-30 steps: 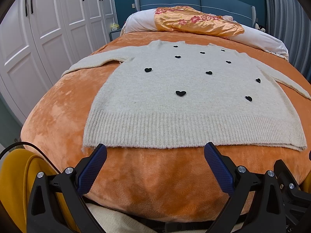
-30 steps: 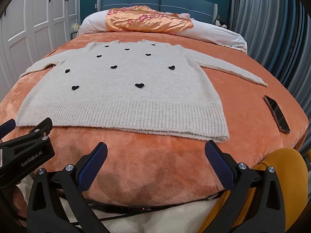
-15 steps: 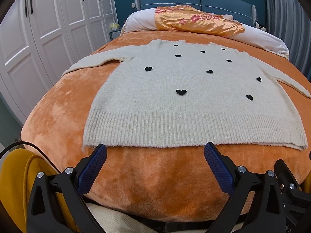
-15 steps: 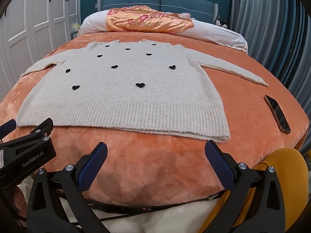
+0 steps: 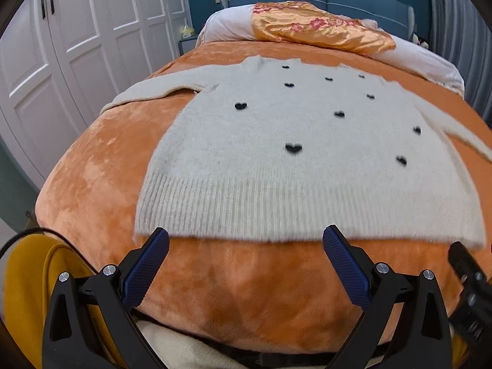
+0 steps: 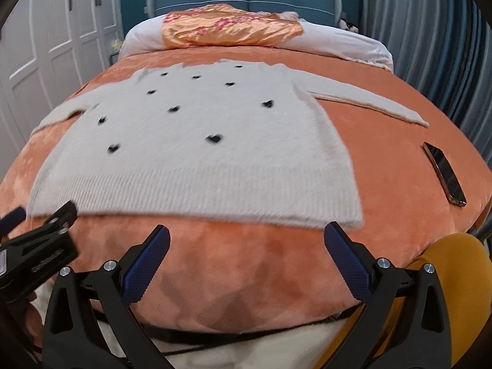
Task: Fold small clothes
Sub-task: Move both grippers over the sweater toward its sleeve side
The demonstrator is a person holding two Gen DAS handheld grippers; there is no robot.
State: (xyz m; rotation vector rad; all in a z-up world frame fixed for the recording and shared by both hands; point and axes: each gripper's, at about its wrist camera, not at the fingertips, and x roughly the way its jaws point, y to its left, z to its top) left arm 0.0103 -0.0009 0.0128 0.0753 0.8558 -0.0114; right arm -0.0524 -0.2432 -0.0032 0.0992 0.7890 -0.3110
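A cream knitted sweater (image 5: pixel 301 153) with small black hearts lies flat, front up, on an orange bed cover (image 5: pixel 92 178), sleeves spread to both sides, ribbed hem nearest me. It also shows in the right wrist view (image 6: pixel 196 153). My left gripper (image 5: pixel 246 240) is open and empty, just short of the hem's left half. My right gripper (image 6: pixel 246 236) is open and empty, just short of the hem's right half. The left gripper's body shows at the left edge of the right wrist view (image 6: pixel 37 255).
A phone (image 6: pixel 444 173) lies on the cover right of the sweater. An orange satin quilt (image 5: pixel 319 27) and white pillows sit at the headboard. White wardrobe doors (image 5: pixel 61 61) stand left. Yellow cloth (image 6: pixel 455 292) is near the bed's foot.
Both grippers have moved forward toward the sweater's hem, and the views now blur with motion. Both stay open. The sweater has not moved.
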